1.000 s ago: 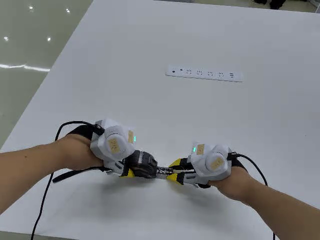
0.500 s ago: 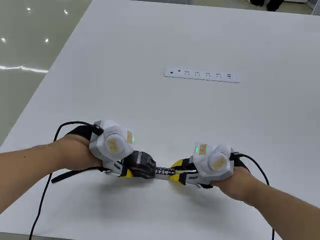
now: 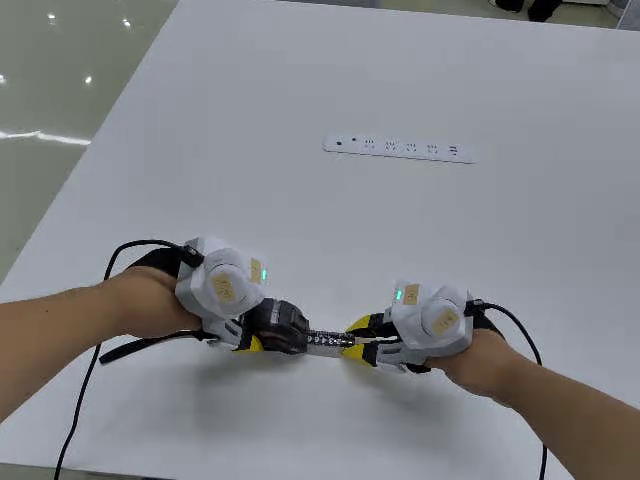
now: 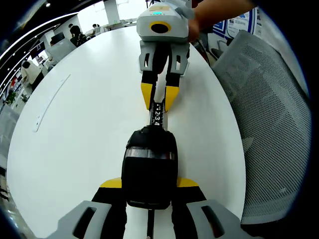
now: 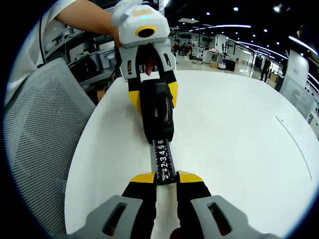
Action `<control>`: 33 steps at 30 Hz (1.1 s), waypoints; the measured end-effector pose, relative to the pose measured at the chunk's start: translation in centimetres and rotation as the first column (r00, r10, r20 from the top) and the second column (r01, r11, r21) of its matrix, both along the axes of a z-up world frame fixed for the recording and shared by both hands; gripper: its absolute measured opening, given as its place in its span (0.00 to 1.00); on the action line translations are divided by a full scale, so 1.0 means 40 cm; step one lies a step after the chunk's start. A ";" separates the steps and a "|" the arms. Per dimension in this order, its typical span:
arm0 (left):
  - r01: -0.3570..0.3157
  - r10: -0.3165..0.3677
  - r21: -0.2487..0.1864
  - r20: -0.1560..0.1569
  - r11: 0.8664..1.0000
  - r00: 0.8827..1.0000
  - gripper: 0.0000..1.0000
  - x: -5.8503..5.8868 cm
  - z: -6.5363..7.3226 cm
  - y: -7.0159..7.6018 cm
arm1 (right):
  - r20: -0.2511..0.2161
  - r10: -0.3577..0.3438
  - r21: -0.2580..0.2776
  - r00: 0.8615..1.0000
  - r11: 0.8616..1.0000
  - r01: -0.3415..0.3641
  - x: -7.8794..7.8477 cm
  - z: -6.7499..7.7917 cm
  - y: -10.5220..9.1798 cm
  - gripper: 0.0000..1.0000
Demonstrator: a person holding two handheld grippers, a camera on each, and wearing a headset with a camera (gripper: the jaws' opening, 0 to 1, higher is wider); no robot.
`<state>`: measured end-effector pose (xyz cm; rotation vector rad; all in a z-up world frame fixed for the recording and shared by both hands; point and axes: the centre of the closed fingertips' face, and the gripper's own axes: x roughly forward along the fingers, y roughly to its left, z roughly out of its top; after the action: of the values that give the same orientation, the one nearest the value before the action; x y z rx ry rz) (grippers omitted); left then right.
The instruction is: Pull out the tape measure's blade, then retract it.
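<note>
Left gripper point(image 3: 266, 336) has its jaws clamped around the black tape measure point(image 3: 282, 326), near the front edge of the white table point(image 3: 300, 220). Right gripper point(image 3: 355, 340) is pinched closed on the blade point(image 3: 328, 341) tip, a short numbered stretch showing. The pull-out looks barely begun, so next the hands draw straight apart. Beyond, a power strip point(image 3: 397, 148) lies well clear.

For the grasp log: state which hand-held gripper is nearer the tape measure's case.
Left. The left hand-held gripper clamps the case; the right hand-held gripper pinches the blade beyond it.
</note>
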<state>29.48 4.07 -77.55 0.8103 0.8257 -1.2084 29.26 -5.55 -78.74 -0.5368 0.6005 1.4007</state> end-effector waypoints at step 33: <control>-0.004 0.004 -0.001 0.000 1.000 1.000 0.31 0.000 0.002 -0.004 | -0.006 -0.027 -0.007 1.000 1.000 0.027 0.005 0.007 -0.069 0.10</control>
<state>29.48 3.90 -77.47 0.8071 0.8264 -1.2052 29.48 -8.32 -78.48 -0.5285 0.6154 1.3755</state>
